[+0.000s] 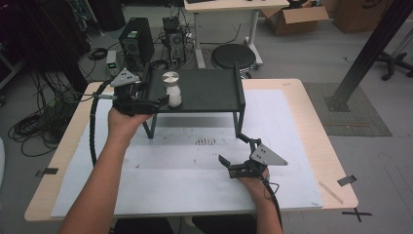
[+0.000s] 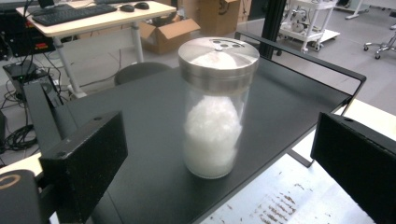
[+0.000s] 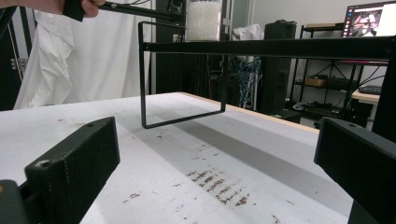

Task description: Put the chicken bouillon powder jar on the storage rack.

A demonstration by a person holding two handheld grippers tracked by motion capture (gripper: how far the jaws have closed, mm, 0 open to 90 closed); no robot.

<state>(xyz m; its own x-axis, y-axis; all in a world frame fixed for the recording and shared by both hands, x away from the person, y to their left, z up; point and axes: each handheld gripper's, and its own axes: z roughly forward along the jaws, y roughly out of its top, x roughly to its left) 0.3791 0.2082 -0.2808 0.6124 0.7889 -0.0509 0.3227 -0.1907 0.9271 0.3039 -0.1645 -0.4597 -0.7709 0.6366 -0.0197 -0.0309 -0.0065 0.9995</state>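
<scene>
**benchlurker:** Standing next to the rig right now. The left claw (image 1: pixel 164 101) is sitting wide open, its pads (image 2: pixel 86 158) flanking the jar (image 2: pixel 218 105) without touching it. There's a clear gap on both sides in the left gripper view. I'm reading that as a jar that's just parked there, not gripped. It's standing upright near the front left edge of the black shelf (image 1: pixel 209 90), well up off the worktop (image 1: pixel 292 126).

**tinkerpaws:** Why that spot, you think?

**benchlurker:** My guess: close to the edge means the hand can come in level from the side without bumping the shelf's raised rail. The jar is clear with a metal lid that has a few small holes, and it's stuffed with something white and fluffy or grainy, can't tell which.

**tinkerpaws:** And the other hand?

**benchlurker:** The right claw (image 1: pixel 233 168) is also gaping open and holding nothing, low over the worktop in front of the shelf and well apart from the jar. Looks like it's just waiting out of the way.

**tinkerpaws:** Any label or brand on the jar?

**benchlurker:** None I'm seeing. Plain glass, plain lid. The cardboard box (image 1: pixel 294 17) on the floor behind has a mark too small to read.
</scene>
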